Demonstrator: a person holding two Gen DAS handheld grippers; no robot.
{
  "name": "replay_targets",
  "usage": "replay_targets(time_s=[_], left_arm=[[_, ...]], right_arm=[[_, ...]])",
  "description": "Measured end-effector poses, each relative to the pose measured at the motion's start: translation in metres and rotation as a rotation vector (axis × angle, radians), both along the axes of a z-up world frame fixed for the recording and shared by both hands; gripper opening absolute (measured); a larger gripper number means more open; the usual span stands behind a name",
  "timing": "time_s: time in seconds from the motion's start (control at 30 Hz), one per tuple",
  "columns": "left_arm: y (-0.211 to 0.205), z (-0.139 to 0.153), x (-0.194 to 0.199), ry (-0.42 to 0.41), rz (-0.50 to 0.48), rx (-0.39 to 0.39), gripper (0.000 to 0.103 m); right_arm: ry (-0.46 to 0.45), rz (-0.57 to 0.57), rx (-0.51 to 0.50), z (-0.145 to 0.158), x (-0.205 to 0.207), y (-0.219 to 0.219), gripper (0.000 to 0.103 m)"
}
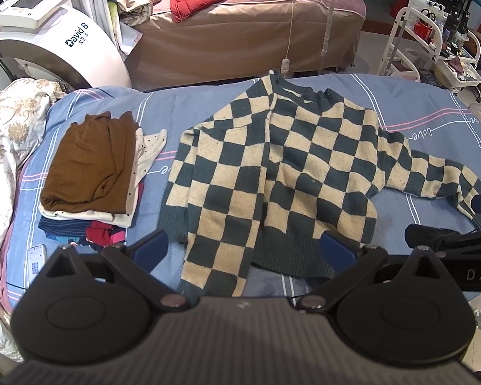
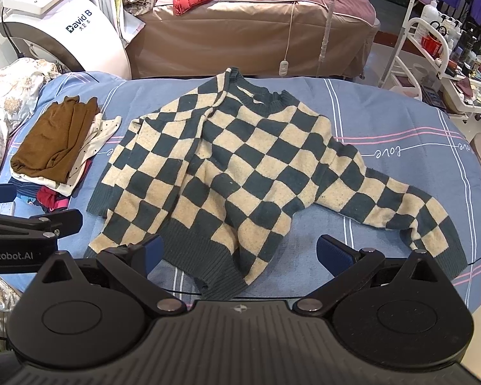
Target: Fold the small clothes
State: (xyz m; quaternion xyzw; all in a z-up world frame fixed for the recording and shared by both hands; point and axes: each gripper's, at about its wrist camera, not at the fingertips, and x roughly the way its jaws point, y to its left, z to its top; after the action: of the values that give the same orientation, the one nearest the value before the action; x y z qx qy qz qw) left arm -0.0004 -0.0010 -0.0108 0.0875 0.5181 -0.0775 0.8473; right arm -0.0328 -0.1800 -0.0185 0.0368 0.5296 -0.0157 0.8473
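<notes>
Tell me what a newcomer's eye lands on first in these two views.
The checkered sweater grabs attention first: it lies spread in the middle of the blue bedsheet, one sleeve folded across its front and the other stretched toward the right edge. Next comes the stack of folded clothes to its left, topped by a brown garment. In the foreground the left claw and right claw hover open at the sweater's hem, holding nothing.

Brown massage bed [image 1: 247, 32] behind, white trolley [image 1: 433, 41] right.
</notes>
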Motion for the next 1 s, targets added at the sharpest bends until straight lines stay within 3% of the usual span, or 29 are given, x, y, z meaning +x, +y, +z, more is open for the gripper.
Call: replay_targets(time_s=[1.0], left_arm=[[0.0025,-0.0008,-0.0013,0.002,0.003,-0.001,0.103]], right_arm=[[-0.003,-0.002,-0.006,0.0016,-0.0017,-0.0012,0.103]])
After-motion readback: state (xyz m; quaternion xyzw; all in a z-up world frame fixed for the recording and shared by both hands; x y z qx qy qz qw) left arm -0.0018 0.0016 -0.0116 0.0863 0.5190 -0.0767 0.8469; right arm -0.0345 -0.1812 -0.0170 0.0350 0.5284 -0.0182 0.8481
